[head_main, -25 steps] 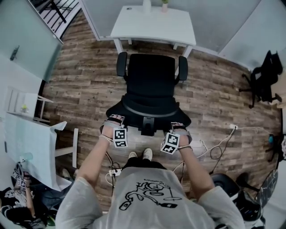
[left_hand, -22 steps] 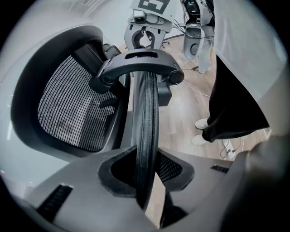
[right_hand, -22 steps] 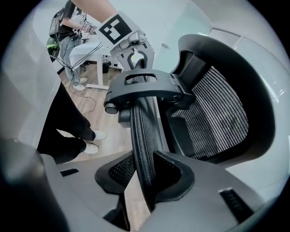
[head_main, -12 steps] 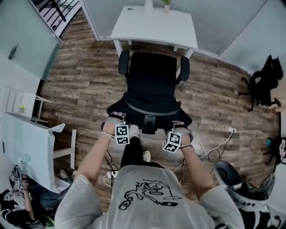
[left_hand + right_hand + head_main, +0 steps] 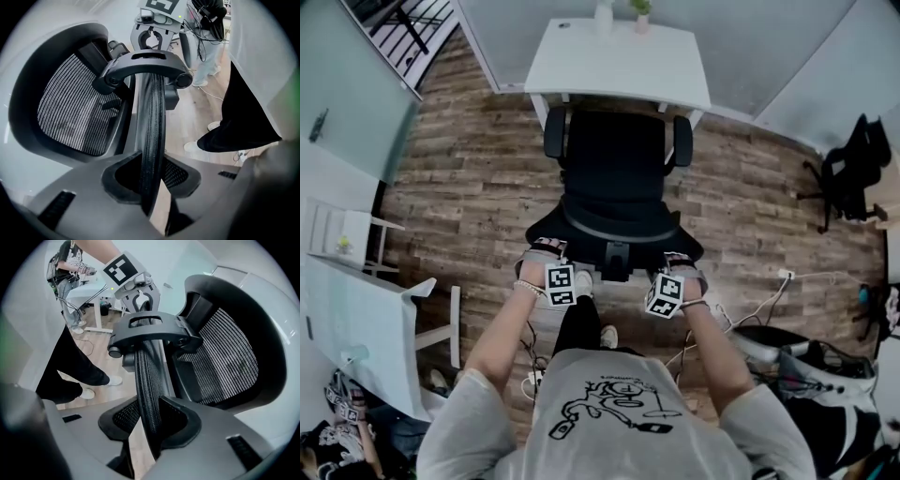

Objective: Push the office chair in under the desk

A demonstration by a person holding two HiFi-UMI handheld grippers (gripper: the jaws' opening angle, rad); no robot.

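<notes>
The black office chair (image 5: 617, 178) stands in front of the white desk (image 5: 619, 61), and the front of its seat reaches the desk's near edge. Both grippers hold the top rim of its mesh backrest. My left gripper (image 5: 546, 255) is shut on the rim's left end, with the black mesh edge (image 5: 152, 140) pinched between its pads. My right gripper (image 5: 680, 265) is shut on the right end, where the mesh rim (image 5: 147, 380) runs up between its pads. The headrest bracket (image 5: 143, 65) sits between the two grippers. The chair's base is hidden under the seat.
A second black chair (image 5: 853, 169) stands at the far right. Cables (image 5: 750, 314) trail over the wood floor to the right of my feet. A white table (image 5: 366, 328) is at the lower left. Dark gear (image 5: 806, 375) lies at the lower right.
The chair has rolled toward the desk, and its armrests now sit at the desk's edge. Both grippers moved forward with the backrest, and the person stepped forward behind it.
</notes>
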